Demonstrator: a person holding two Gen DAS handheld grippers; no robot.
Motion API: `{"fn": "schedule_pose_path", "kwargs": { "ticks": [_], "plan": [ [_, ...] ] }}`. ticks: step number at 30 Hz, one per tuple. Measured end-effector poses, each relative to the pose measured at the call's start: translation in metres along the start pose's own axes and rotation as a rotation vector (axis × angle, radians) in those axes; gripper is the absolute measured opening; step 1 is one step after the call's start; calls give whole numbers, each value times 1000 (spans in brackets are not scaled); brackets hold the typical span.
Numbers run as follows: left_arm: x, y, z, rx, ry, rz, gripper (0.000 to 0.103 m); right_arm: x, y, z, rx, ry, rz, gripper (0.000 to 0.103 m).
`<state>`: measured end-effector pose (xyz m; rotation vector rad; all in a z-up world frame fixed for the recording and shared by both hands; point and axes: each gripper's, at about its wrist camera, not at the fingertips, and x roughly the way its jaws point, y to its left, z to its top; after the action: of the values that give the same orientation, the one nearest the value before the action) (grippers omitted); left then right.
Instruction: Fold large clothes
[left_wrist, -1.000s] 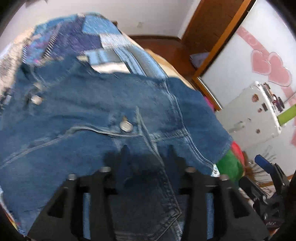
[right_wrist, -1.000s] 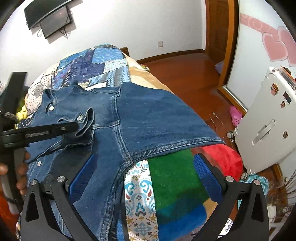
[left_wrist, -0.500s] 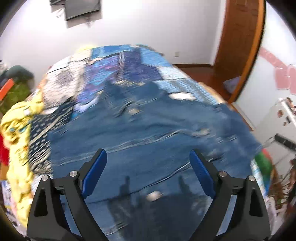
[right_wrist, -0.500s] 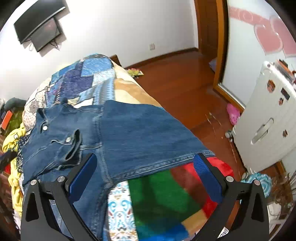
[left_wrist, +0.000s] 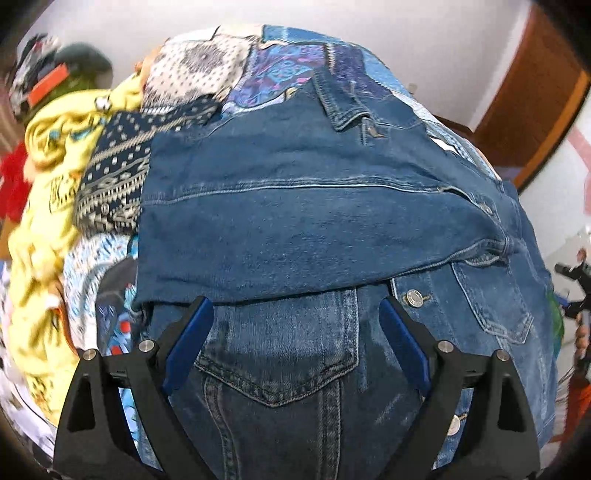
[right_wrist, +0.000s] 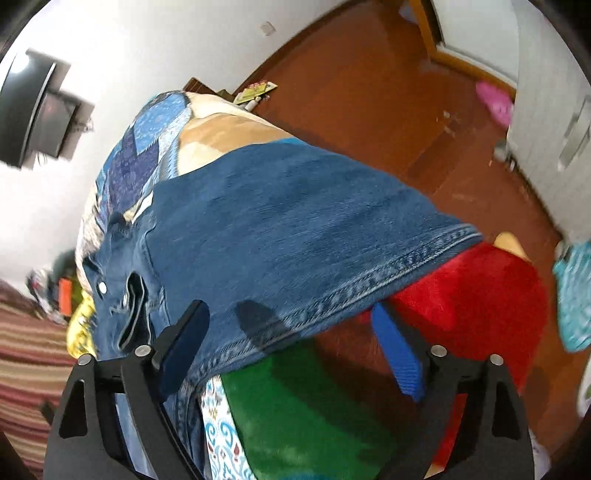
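A blue denim jacket (left_wrist: 303, 221) lies spread on the patchwork bed cover (left_wrist: 280, 66), with one sleeve folded across its front above the chest pocket (left_wrist: 280, 354). My left gripper (left_wrist: 295, 332) is open and empty, just above the pocket. In the right wrist view the jacket (right_wrist: 280, 229) drapes over the bed's edge, its hem (right_wrist: 369, 288) running across. My right gripper (right_wrist: 291, 339) is open and empty, hovering over the hem.
A yellow garment (left_wrist: 44, 221) and other clothes are piled on the bed's left. Red (right_wrist: 480, 295) and green (right_wrist: 295, 413) blanket patches lie under the hem. Wooden floor (right_wrist: 369, 103), a white cabinet (right_wrist: 554, 92) and a wall-mounted TV (right_wrist: 33, 110) surround the bed.
My left gripper let go of the denim, opened and drew back to the jacket's front. My right gripper stayed open and tilted, moving closer to the hem.
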<state>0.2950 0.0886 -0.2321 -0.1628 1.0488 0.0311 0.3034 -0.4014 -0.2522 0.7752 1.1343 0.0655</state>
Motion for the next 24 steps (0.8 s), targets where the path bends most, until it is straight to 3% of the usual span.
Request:
{"fn": "schedule_pose_path", "kwargs": {
  "ticks": [2,5,12,18,24],
  "plan": [
    [1,0,1,-20,-3,-7,91,7,-6,3,24,3,15,83],
    [2,-1,2,-38,-7,-13,91,14,-8,8,44,-32,-14,71],
    [3,-12,-3,4,-3,3,91,8,-16,22,138,-125,-90,15],
    [-2,-11,-7,21,-8,4,91,-21,18,20,19,-228,-146,11],
    [-19,-1,-12,14,-41,-10,91,-65,71,20,-117,-337,-92,8]
  ]
}}
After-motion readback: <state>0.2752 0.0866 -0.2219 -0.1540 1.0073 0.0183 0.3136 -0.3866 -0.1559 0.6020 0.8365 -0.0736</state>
